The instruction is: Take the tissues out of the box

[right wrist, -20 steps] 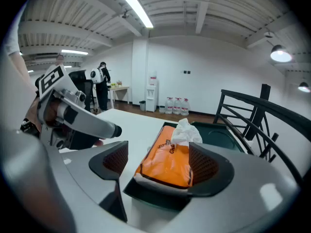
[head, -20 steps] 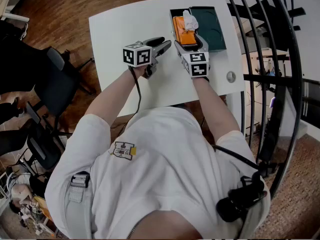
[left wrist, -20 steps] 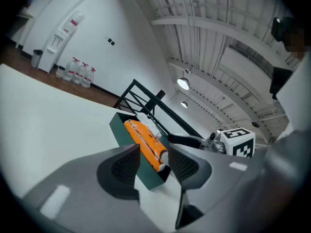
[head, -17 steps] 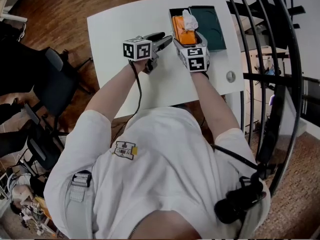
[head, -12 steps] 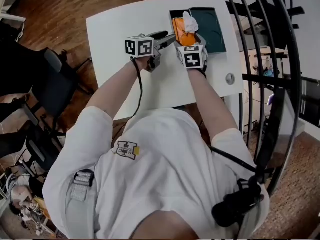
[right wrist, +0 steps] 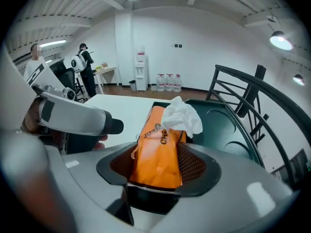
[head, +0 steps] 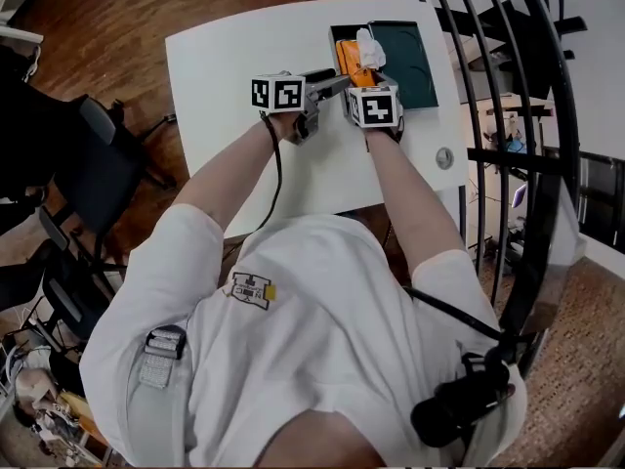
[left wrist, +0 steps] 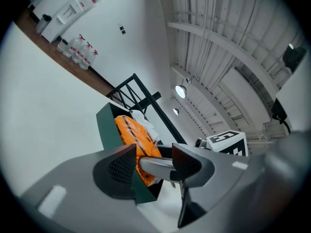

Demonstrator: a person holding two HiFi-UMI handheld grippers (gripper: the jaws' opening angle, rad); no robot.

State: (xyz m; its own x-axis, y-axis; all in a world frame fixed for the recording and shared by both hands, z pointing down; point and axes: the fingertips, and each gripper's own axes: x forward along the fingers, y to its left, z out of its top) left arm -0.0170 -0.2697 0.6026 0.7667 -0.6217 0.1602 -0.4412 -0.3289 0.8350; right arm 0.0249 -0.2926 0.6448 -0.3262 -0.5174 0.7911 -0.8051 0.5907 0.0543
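Observation:
A dark green box (head: 412, 59) sits open at the far right of the white table (head: 234, 57). Inside lies an orange tissue pack (head: 348, 55) with a white tissue (head: 369, 45) sticking out of its top. My right gripper (head: 362, 76) reaches into the box's near end. In the right gripper view the pack (right wrist: 158, 144) fills the gap between the pads, and the right gripper (right wrist: 156, 168) is shut on it, the tissue (right wrist: 182, 115) just beyond. My left gripper (head: 330, 80) stands open at the box's near left corner (left wrist: 146, 193), with one jaw beside the wall.
A small round disc (head: 444, 157) lies near the table's right edge. A black curved railing (head: 508, 115) runs close along the right. Dark office chairs (head: 98, 164) stand on the wooden floor to the left. Two people (right wrist: 85, 62) stand far back in the room.
Both grippers have moved forward across the table to the box. The right one has come over the orange pack's near end; the left one has closed in on the box's corner.

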